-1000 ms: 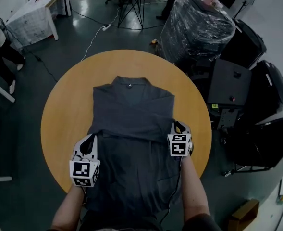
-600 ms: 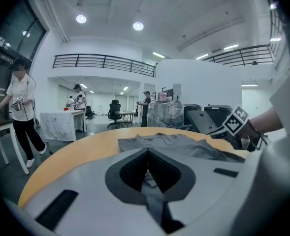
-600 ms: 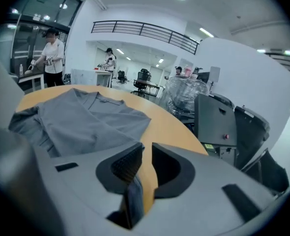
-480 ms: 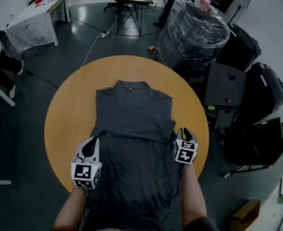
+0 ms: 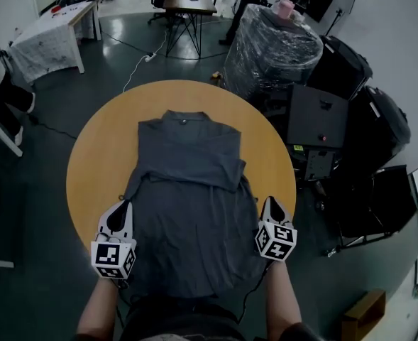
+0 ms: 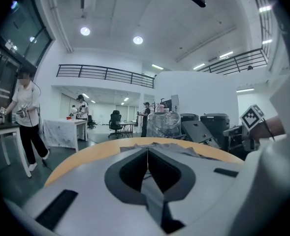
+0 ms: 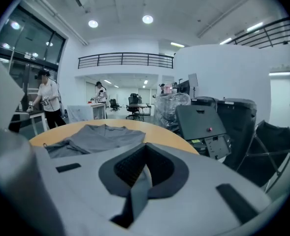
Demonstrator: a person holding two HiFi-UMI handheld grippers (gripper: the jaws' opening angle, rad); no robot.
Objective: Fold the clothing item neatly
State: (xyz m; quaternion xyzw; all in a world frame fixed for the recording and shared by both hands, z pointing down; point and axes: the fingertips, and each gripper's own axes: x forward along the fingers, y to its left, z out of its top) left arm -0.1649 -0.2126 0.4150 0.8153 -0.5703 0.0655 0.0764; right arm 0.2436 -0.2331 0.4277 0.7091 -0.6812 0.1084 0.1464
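Observation:
A dark grey shirt (image 5: pixel 187 190) lies collar-away on the round wooden table (image 5: pixel 95 155), its sleeves folded across the chest and its lower half hanging over the near edge. My left gripper (image 5: pixel 123 206) is at the shirt's left side, shut on a pinch of grey fabric (image 6: pixel 154 205). My right gripper (image 5: pixel 271 202) is at the right side; its jaws have just closed and a strip of the grey fabric (image 7: pixel 137 191) is nipped between them. The right gripper view shows the rest of the shirt (image 7: pixel 100 134) flat on the table beyond.
A plastic-wrapped pallet (image 5: pixel 269 48) and black equipment cases (image 5: pixel 319 119) stand close to the table's far right. A cloth-covered table (image 5: pixel 49 34) is at the far left, a desk (image 5: pixel 187 2) behind. A person (image 6: pixel 24 117) stands to the left.
Both grippers have drawn back towards the table's near edge and lifted slightly. The right one has come away from the folded sleeve to the shirt's lower side. The lower half now lies wider.

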